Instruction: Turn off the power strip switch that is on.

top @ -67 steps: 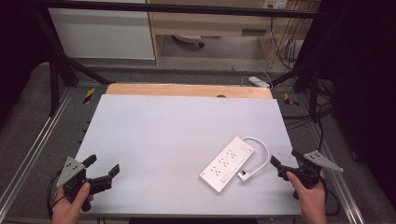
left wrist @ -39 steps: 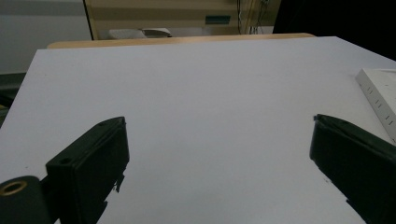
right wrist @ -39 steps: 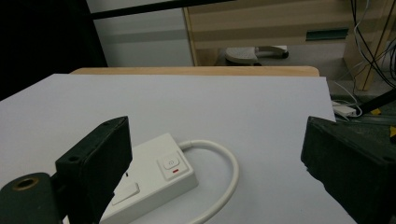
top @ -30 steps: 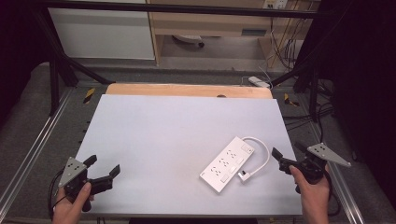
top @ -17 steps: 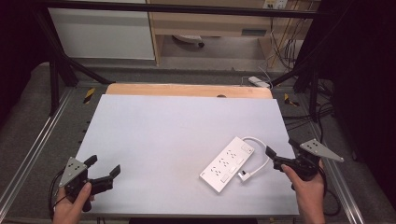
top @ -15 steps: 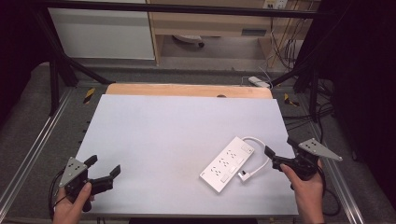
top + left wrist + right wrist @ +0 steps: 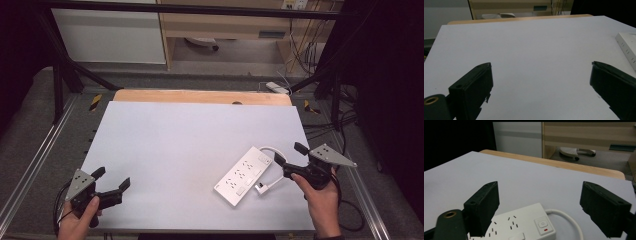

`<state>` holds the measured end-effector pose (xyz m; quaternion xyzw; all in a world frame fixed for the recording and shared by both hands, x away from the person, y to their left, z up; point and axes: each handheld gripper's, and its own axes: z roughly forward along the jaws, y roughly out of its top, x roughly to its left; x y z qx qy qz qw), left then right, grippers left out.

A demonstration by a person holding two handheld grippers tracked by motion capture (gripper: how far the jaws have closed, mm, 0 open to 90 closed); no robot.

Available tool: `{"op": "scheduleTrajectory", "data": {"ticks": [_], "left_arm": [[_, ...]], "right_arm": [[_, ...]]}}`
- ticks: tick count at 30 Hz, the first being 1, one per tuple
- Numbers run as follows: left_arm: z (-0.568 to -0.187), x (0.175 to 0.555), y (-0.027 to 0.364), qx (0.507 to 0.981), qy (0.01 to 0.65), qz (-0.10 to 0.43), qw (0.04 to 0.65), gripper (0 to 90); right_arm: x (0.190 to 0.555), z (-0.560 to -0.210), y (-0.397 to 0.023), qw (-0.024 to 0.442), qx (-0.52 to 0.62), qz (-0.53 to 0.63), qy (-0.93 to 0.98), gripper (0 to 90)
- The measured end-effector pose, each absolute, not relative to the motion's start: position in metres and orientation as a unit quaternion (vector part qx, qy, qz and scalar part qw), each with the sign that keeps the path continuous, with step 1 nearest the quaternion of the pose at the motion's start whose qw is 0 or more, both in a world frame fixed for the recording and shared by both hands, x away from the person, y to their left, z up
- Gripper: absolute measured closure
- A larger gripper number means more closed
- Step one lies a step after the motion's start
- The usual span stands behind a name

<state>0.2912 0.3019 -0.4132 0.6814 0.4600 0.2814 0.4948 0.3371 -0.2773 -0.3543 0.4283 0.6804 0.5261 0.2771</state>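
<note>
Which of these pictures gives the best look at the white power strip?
The high view: the whole power strip lies there with its cord and plug. The right gripper view shows its switch end close up; the left gripper view catches one corner at the right edge.

White power strip (image 7: 244, 175), red-marked switch, on pale grey table (image 7: 175, 145).

Both grippers (image 7: 111, 179) (image 7: 287, 154) low, jaws apart, right narrowing.

The high view looks forward and down over the whole table (image 7: 165, 145). Both gripper views sit low and close above it, facing its far edge, and all three share the white power strip (image 7: 244, 175).
</note>
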Motion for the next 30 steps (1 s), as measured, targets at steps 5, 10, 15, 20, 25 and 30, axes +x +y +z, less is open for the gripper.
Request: {"op": "scheduleTrajectory", "data": {"ticks": [5, 10, 15, 20, 25, 30], "left_arm": [[-0.415, 0.292, 0.302, 0.681, 0.464, 0.278, 0.494, 4.6], [-0.418, 0.295, 0.301, 0.686, 0.468, 0.271, 0.487, 4.8], [-0.419, 0.295, 0.3, 0.685, 0.471, 0.273, 0.485, 4.8], [-0.418, 0.295, 0.301, 0.684, 0.469, 0.276, 0.485, 4.7], [-0.419, 0.296, 0.302, 0.679, 0.475, 0.273, 0.488, 4.8], [-0.421, 0.298, 0.302, 0.679, 0.478, 0.268, 0.488, 4.8]], "right_arm": [[0.34, -0.355, -0.271, 0.266, 0.414, 0.529, 0.691, 31.0], [0.344, -0.355, -0.265, 0.252, 0.408, 0.537, 0.693, 40.7], [0.351, -0.353, -0.258, 0.242, 0.399, 0.537, 0.702, 50.6], [0.351, -0.356, -0.25, 0.237, 0.389, 0.535, 0.712, 58.7], [0.351, -0.359, -0.248, 0.229, 0.382, 0.539, 0.715, 65.5], [0.353, -0.362, -0.245, 0.224, 0.375, 0.539, 0.72, 72.9]]}}
